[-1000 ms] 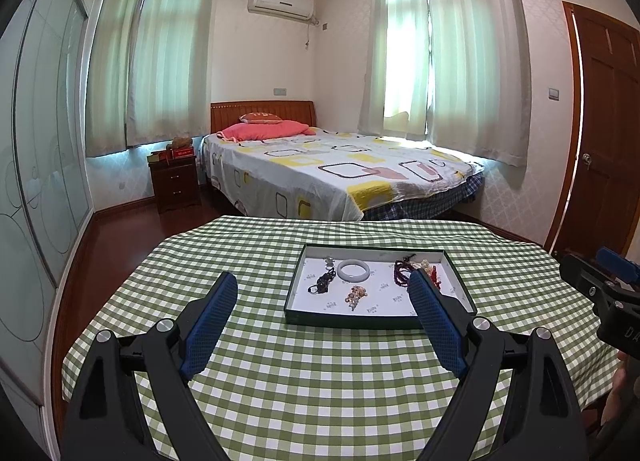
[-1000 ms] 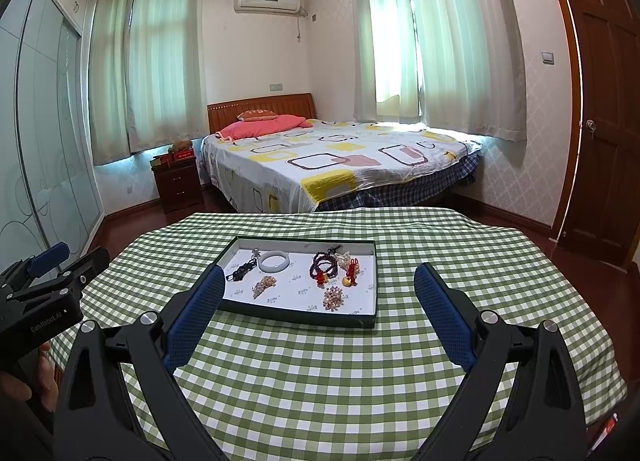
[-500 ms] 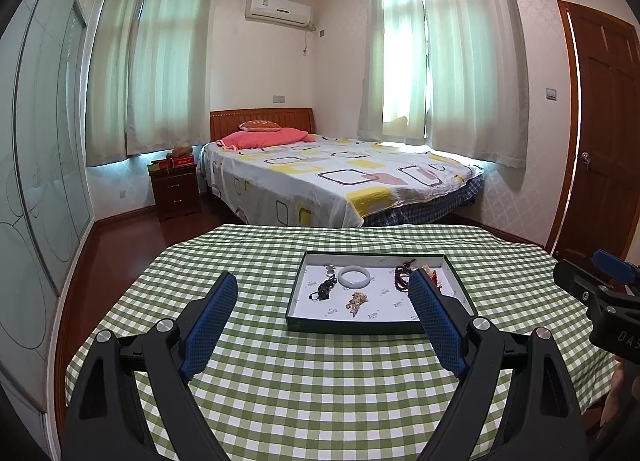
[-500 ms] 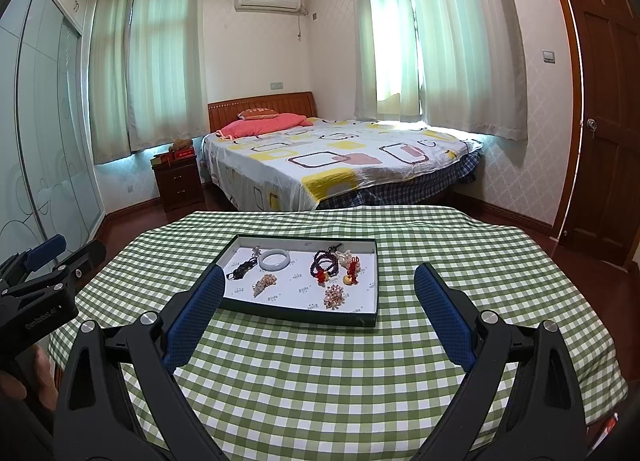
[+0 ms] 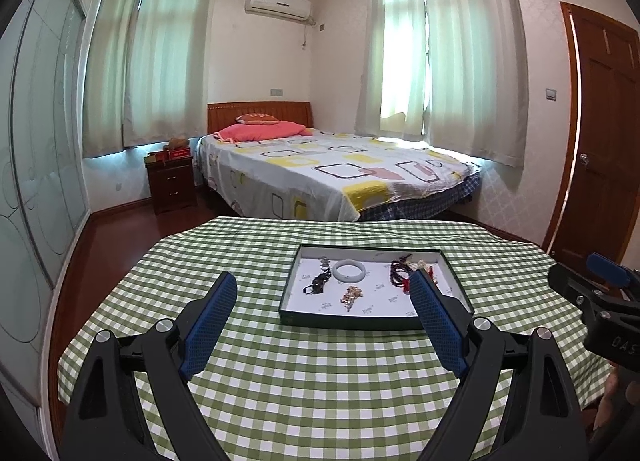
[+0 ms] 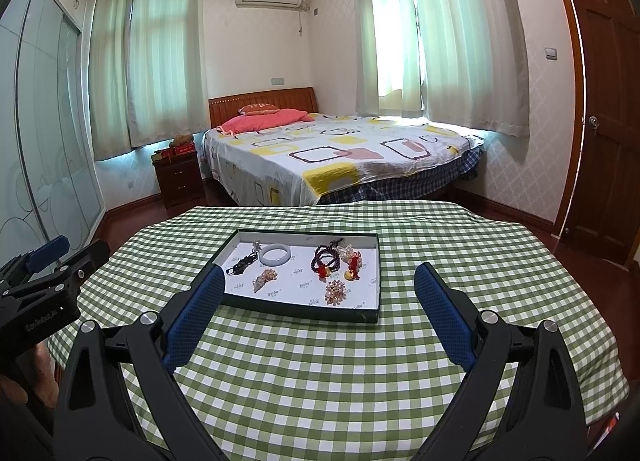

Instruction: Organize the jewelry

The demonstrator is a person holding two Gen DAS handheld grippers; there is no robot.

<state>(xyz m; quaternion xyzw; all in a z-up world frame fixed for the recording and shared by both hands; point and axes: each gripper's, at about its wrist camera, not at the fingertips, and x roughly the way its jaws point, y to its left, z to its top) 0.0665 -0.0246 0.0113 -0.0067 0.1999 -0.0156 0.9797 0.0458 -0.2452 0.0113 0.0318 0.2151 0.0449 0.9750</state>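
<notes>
Bedroom table (image 6: 320, 381), green-checked cloth, carries the tray (image 6: 372, 317) with all jewelry inside: pale bangle (image 6: 274, 255), dark beads (image 6: 326, 257), brooch (image 6: 335, 292). Left gripper (image 5: 324, 309) and right gripper (image 6: 320, 301) gape wide, empty. Compared with a second ago, both views sit slightly farther back from the tray; contents unchanged, so the sorting stage stays undetermined.

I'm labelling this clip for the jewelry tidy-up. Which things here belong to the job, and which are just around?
Job:
tray
pale bangle
dark bead bracelet
black necklace
gold brooch
left hand-held gripper
right hand-held gripper

Just around:
bed
nightstand
door
checked tablecloth
</notes>
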